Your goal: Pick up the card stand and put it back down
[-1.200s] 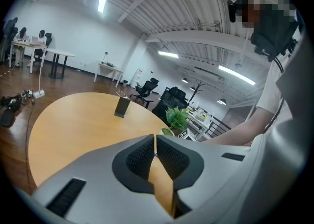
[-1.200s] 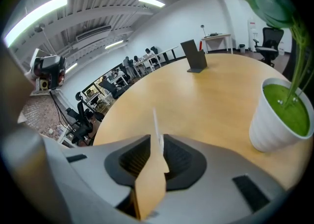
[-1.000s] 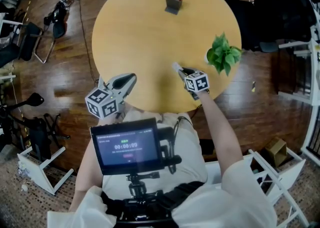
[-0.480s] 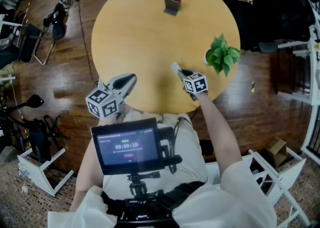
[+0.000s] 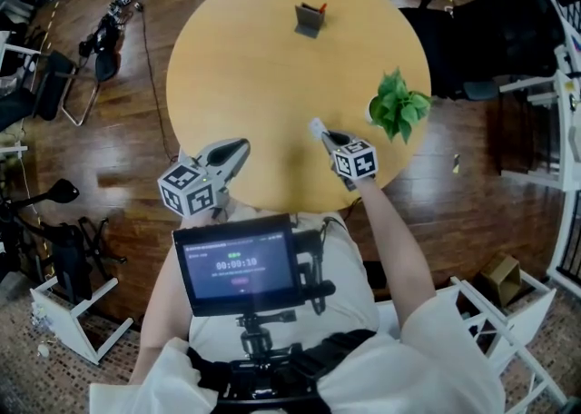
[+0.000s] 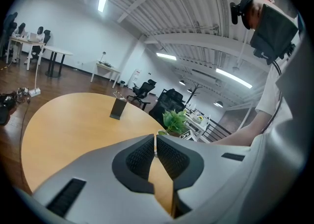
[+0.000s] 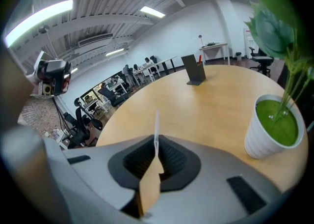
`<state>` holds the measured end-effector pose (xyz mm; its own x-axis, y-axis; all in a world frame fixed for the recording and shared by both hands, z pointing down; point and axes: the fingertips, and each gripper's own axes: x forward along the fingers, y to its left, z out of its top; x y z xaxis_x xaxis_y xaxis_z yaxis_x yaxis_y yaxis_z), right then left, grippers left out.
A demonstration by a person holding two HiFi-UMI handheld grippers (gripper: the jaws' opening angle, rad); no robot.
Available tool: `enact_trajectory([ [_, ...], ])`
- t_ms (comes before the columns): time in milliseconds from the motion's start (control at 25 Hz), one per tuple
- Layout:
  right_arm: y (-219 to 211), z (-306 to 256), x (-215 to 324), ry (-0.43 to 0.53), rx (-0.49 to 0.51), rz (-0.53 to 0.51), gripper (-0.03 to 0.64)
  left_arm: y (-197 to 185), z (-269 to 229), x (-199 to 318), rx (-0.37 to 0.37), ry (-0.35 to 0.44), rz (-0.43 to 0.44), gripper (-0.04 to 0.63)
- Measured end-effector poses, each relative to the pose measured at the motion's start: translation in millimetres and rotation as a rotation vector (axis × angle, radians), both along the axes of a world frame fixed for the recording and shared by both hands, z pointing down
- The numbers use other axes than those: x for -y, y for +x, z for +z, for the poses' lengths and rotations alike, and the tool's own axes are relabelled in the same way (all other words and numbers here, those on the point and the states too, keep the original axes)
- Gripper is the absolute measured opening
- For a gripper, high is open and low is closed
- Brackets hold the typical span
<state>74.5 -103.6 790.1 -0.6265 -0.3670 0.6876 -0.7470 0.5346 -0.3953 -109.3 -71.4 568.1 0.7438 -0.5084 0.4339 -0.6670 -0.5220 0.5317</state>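
The grey card stand [image 5: 310, 18] stands upright at the far side of the round wooden table [image 5: 245, 67], with something red and dark in its slot. It also shows far off in the left gripper view [image 6: 117, 108] and the right gripper view [image 7: 195, 74]. My right gripper [image 5: 329, 137] hovers over the near right of the table, shut on a thin white card [image 7: 156, 128] that sticks out edge-on past its jaws [image 7: 156, 156]. At the table's near left edge my left gripper [image 5: 238, 146] is shut with nothing between its pads [image 6: 155, 145].
A green plant in a white pot [image 5: 398, 105] stands at the table's right edge, close beside the right gripper [image 7: 272, 125]. Black office chairs [image 5: 495, 31] sit beyond the table at right. Cables and gear [image 5: 104, 31] lie on the wooden floor at left.
Both grippers stay almost where they were, the right one still with the white card. The head view has shifted slightly.
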Motion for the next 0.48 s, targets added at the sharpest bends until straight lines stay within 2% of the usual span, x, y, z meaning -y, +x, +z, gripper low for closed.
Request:
enact_trajectory([
  [320, 13.1, -43.2, -0.7, 0.045, 0.031, 0.091, 0.031, 2.1, -6.4, 0.2, -0.015, 0.022, 0.012, 0.015],
  [480, 22.9, -79.1, 2.8, 0.072, 0.093, 0.178, 0.031, 4.3, -9.3, 1.3, -0.028, 0.034, 0.030, 0.015],
])
